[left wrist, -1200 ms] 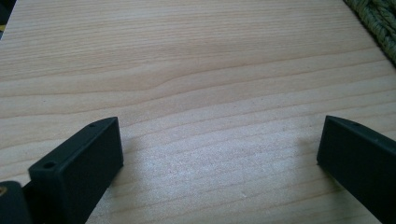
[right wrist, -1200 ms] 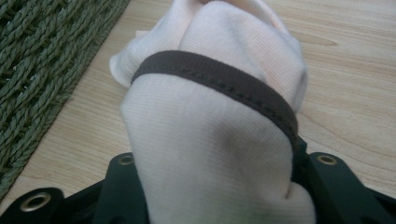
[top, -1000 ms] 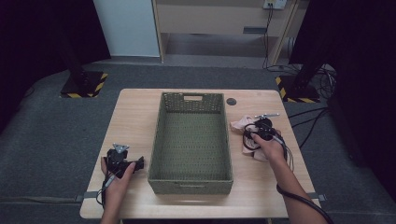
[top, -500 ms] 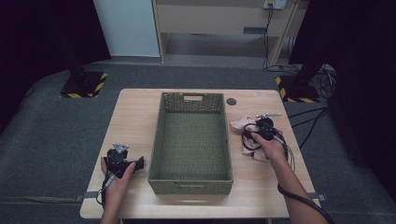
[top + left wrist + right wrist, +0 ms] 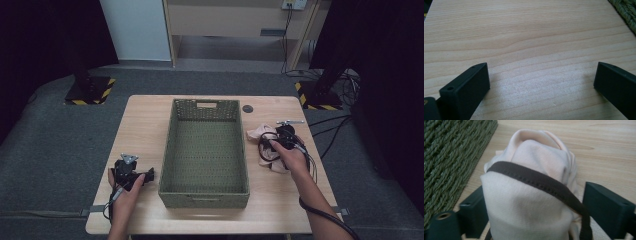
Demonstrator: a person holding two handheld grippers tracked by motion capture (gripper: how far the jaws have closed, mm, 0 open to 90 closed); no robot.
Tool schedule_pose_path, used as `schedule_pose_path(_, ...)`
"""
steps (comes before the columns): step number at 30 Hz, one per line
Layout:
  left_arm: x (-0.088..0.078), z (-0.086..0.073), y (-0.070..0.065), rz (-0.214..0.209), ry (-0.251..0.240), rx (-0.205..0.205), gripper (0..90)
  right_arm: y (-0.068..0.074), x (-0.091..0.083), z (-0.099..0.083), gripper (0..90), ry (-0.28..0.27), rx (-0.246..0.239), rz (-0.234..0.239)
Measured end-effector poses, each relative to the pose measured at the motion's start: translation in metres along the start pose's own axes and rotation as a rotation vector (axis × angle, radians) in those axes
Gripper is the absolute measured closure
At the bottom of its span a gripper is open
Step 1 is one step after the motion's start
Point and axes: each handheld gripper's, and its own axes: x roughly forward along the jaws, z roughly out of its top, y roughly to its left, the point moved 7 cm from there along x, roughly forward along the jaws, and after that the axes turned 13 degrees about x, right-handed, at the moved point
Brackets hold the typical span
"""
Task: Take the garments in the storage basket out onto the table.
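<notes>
We see the right gripper [image 5: 278, 141] on the pale pink garment [image 5: 531, 185] with a dark brown strap, which lies bunched on the wooden table [image 5: 145, 125] just right of the green woven basket [image 5: 205, 187]. Its jaws have just been opening, and the cloth sits between them: the left one touches it, while a gap shows between the cloth and the right one, so we read no grip. The left gripper [image 5: 541, 82] rests on the bare table left of the basket, jaws wide apart with nothing between them.
</notes>
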Motion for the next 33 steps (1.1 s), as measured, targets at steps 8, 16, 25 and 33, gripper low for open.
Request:
schedule_pose_path(8, 0.0, 0.0, 0.0, 0.0, 0.0, 0.0, 0.0, 0.001, -0.008, 0.004, 3.5, -0.029, 0.013, 0.006)
schedule_pose_path(16, 0.0, 0.0, 0.0, 0.0, 0.0, 0.0, 0.0, 0.001, -0.017, 0.004, 3.3, -0.042, 0.01, 0.007)
schedule_pose_path(25, 0.0, 0.0, 0.0, 0.0, 0.0, 0.0, 0.0, 0.004, -0.034, 0.007, 3.6, -0.07, 0.015, 0.039)
schedule_pose_path(33, 0.0, 0.0, 0.0, 0.0, 0.0, 0.0, 0.0, 0.008, -0.043, 0.007, 3.6, -0.082, 0.003, 0.058)
